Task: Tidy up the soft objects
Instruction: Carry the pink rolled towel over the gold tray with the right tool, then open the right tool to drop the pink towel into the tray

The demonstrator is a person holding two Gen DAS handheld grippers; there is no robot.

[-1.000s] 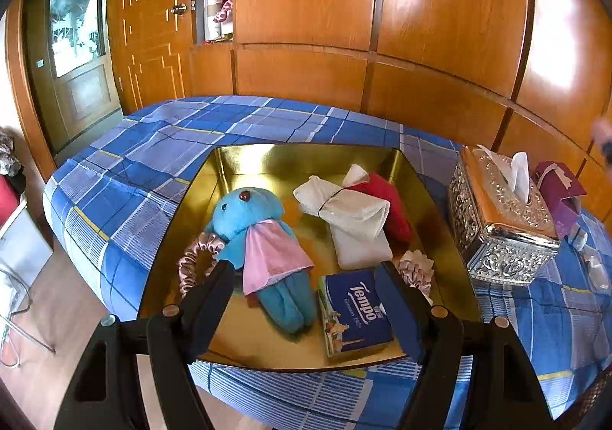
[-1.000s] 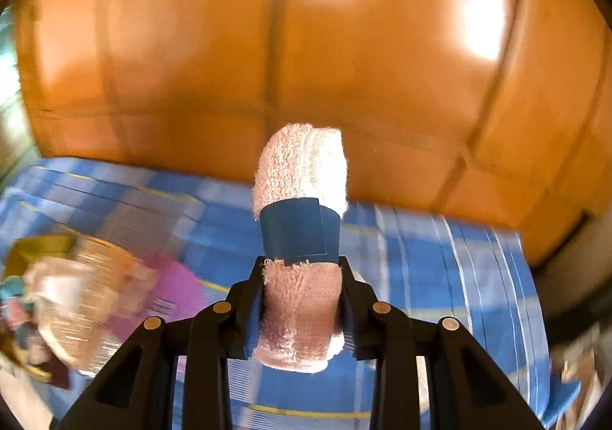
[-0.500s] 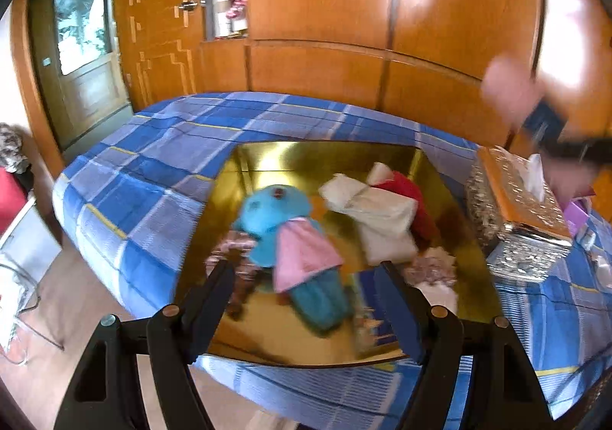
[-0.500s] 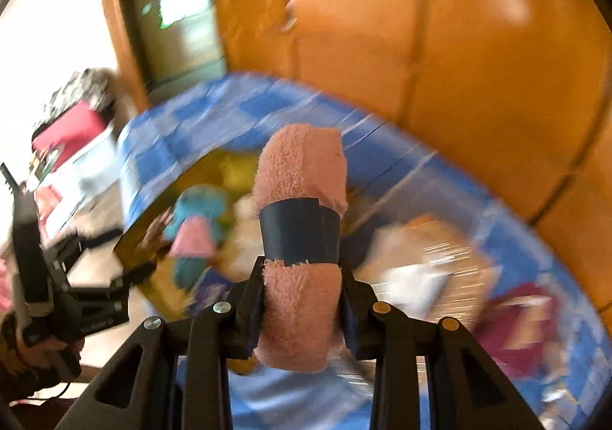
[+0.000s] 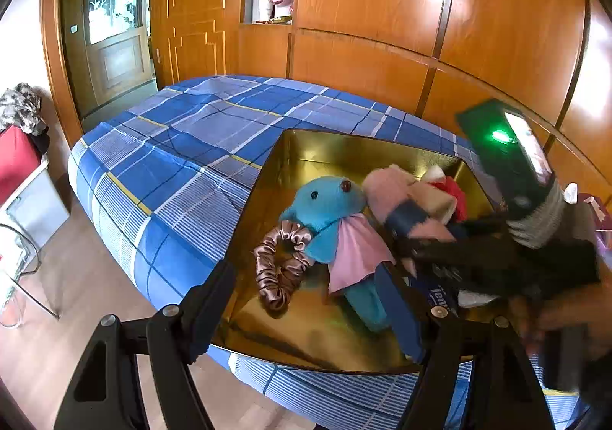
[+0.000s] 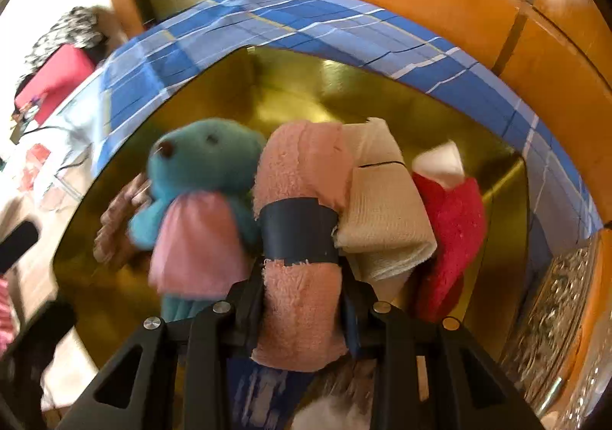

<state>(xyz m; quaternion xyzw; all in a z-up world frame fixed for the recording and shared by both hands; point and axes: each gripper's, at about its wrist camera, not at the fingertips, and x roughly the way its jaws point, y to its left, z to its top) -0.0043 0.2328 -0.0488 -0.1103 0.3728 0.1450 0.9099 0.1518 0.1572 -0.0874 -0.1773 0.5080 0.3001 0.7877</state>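
**Pink towel roll comes in over the gold tray**

The right gripper (image 6: 302, 300) is clamped on the lower half of a rolled pink towel (image 6: 302, 177), its fingers squeezing the pile just below the dark band that keeps the roll tight. A low grip like that leaves the top free to go in first. It hangs over the gold tray (image 5: 329, 147), in the gap between the blue stuffed toy (image 6: 202, 170) and the folded cream cloth (image 6: 382, 208), which looks like the slot being aimed for.

It's crowded in there: a red cloth (image 6: 451, 223) beyond the cream one, a satin scrunchie (image 5: 281, 269) by the toy's arm, a tissue packet (image 5: 440, 296) near the front edge. The toy's pink cape lies closest to the towel's path.

The left gripper (image 5: 306, 311) waits at the tray's near rim, wide open and empty. A silver tissue box (image 6: 554, 315) stands just beside the tray on the blue checked bedspread (image 5: 172, 162).
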